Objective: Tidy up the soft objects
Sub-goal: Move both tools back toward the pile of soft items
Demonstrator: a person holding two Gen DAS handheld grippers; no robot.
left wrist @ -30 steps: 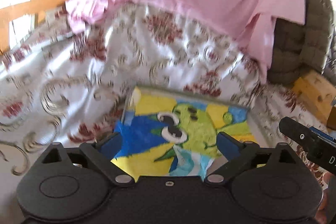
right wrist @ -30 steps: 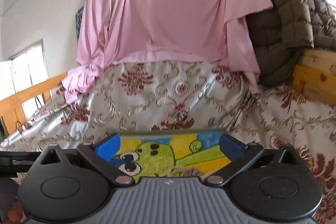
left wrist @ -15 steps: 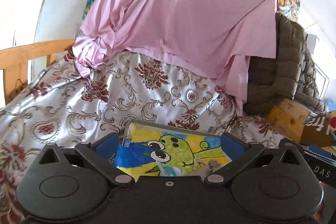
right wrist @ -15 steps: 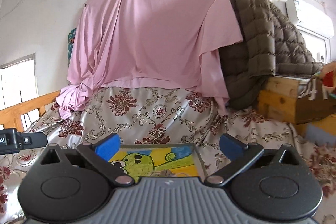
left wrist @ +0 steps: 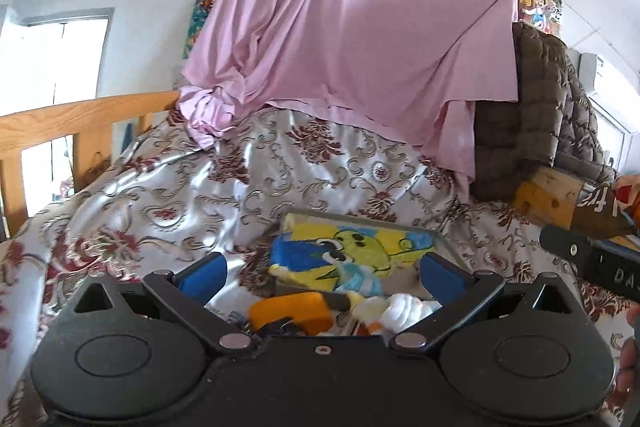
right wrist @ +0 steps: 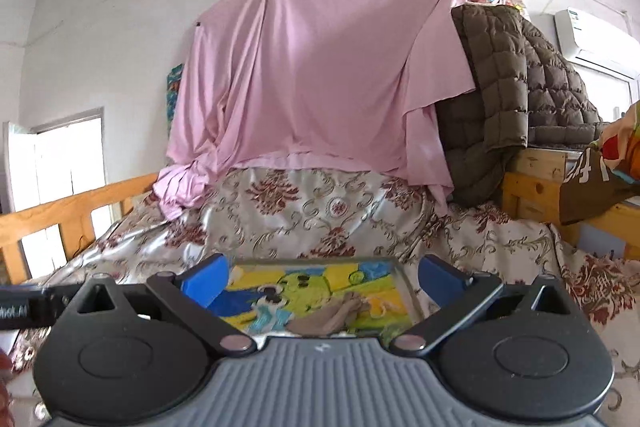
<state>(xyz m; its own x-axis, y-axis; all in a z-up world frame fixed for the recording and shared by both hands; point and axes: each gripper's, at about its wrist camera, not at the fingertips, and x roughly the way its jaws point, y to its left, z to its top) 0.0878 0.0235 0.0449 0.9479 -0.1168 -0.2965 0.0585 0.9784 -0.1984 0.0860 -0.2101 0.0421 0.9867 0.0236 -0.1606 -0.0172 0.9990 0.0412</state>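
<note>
Presently, both grippers hover low over a bed covered by a floral spread (left wrist: 168, 195), and each stands wide with nothing between its blue pads. The left gripper (left wrist: 322, 273) faces a tray (left wrist: 442, 241) lined with a yellow, blue and green cartoon print, which rests on the spread. Just in front of the left gripper, at the tray's near edge, lie 2 soft items: an orange one (left wrist: 288, 311) and a white one (left wrist: 404, 307), side by side; whether they touch cannot be told. The right gripper (right wrist: 322, 273) faces the same tray (right wrist: 408, 287) from the other side, and a beige sock (right wrist: 332, 315) lies crumpled on the tray's print near the right gripper's base. Part of the right gripper's black body shows at the right edge of the left view, and part of the left one at the left edge of the right view. A pink sheet (right wrist: 320, 75) hangs on the wall behind the bed, its lower edge draped onto the spread. A brown quilted jacket (right wrist: 512, 83) is piled on a wooden frame to the right. A wooden rail (left wrist: 76, 115) borders the bed on the left.
</note>
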